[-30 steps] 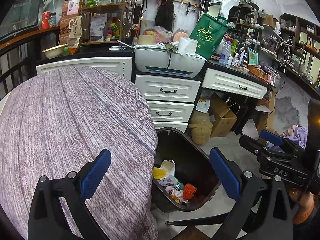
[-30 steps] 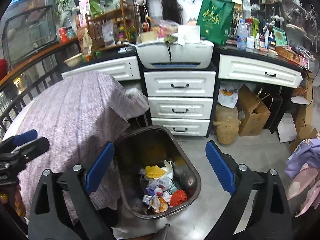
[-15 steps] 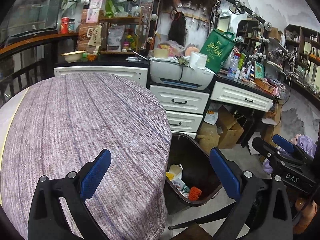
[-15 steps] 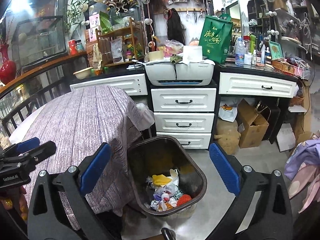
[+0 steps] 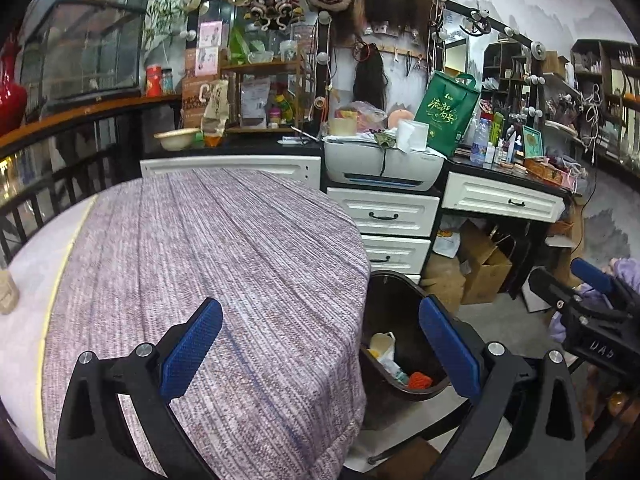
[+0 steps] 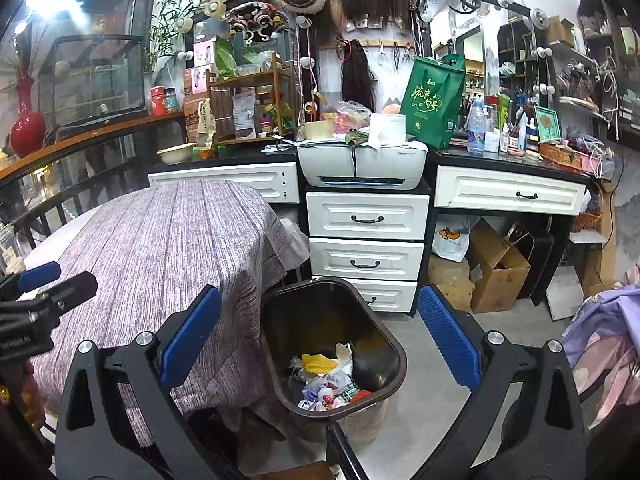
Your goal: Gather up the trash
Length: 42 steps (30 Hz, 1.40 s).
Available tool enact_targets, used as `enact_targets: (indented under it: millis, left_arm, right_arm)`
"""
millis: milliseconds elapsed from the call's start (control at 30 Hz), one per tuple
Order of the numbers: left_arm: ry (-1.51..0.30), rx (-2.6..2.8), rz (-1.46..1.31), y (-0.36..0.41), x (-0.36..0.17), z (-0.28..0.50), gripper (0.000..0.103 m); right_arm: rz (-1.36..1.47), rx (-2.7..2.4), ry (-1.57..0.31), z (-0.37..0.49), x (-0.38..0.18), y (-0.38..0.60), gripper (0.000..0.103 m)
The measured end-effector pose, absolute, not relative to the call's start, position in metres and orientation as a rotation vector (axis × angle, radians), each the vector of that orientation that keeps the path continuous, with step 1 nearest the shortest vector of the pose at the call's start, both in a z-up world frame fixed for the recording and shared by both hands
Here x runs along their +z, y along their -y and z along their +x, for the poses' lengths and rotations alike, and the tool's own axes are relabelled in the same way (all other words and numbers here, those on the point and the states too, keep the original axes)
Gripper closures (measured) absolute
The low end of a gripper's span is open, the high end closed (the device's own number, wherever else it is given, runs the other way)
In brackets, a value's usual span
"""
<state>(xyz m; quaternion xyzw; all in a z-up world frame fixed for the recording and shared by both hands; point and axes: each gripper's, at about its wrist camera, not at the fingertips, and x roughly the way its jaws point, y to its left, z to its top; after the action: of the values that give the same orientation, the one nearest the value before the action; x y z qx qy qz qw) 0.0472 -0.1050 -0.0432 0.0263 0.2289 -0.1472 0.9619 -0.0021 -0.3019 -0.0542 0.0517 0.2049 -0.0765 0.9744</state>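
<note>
A dark brown trash bin stands on the floor beside the table, with crumpled wrappers, a yellow piece and an orange-red piece inside. It also shows in the left wrist view, partly hidden by the tablecloth. My right gripper is open and empty, above the bin. My left gripper is open and empty, over the table's right edge. The round table wears a purple striped cloth. Each gripper shows at the edge of the other's view, the right one and the left one.
White drawers with a printer on top stand behind the bin. Cardboard boxes and a brown sack sit under the counter. Purple fabric lies at the right. A small beige object sits at the table's left edge.
Both grippers have risen and drawn back from the bin, so it looks smaller and lower. The left view has swung left, showing more of the table. Both stay open.
</note>
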Motion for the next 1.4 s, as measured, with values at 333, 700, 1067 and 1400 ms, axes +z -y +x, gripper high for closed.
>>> enact_targets:
  millis: [333,700,1067,1400]
  left_arm:
    - [-0.42,-0.349,-0.015,0.104,-0.038,0.034,0.005]
    - [-0.402,-0.329,-0.017,0.103,-0.038,0.03,0.005]
    - [-0.387,-0.324,-0.028,0.098,-0.035,0.029,0.006]
    - [-0.387,-0.325,-0.024,0.098,-0.036,0.03,0.005]
  right_arm:
    - [0.061,-0.124,-0.359,-0.019,-0.052,0.291,0.006]
    - [0.056,-0.125,-0.347,-0.021,-0.051,0.291,0.006]
    - [0.059,-0.125,-0.345,-0.02,-0.051,0.291,0.006]
    - [0.063,-0.124,-0.344,-0.018,-0.052,0.291,0.006]
